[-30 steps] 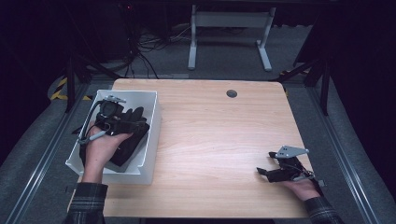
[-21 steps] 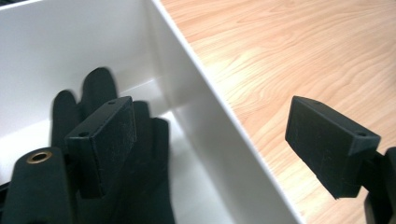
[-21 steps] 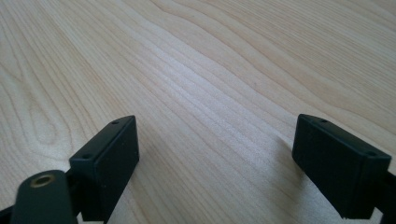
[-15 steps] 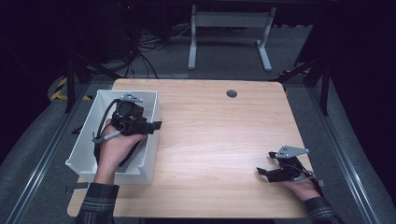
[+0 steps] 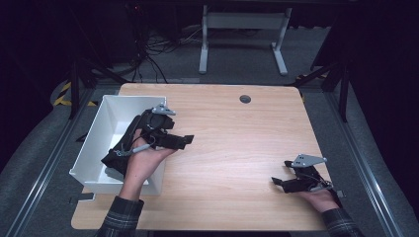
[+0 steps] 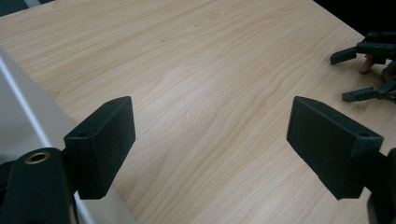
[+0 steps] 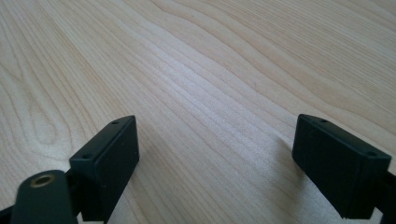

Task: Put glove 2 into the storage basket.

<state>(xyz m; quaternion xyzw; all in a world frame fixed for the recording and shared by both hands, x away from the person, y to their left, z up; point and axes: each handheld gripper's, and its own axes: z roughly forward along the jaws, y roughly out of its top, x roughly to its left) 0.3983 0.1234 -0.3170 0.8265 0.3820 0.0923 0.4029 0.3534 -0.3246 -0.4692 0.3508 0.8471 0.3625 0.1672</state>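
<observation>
Lifted out of the white bin (image 5: 94, 148) at frame left, the left hand-held gripper (image 5: 183, 141) crosses its rim, jaws apart and empty; right hand-held gripper (image 5: 280, 182) rests open, lower right, on the counter (image 5: 237, 143). Next move likely needs a target.

— Where are you working?
— You are in a lab: a pale wooden table (image 5: 237, 148) on a grey floor, tangled black cables (image 5: 153, 52), dark walls and a grey metal stand (image 5: 242, 34) behind.

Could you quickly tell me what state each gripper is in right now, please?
Left gripper: open, holding nothing, above the right wall of the white bin.
Right gripper: open, holding nothing, low over the wooden table.
</observation>
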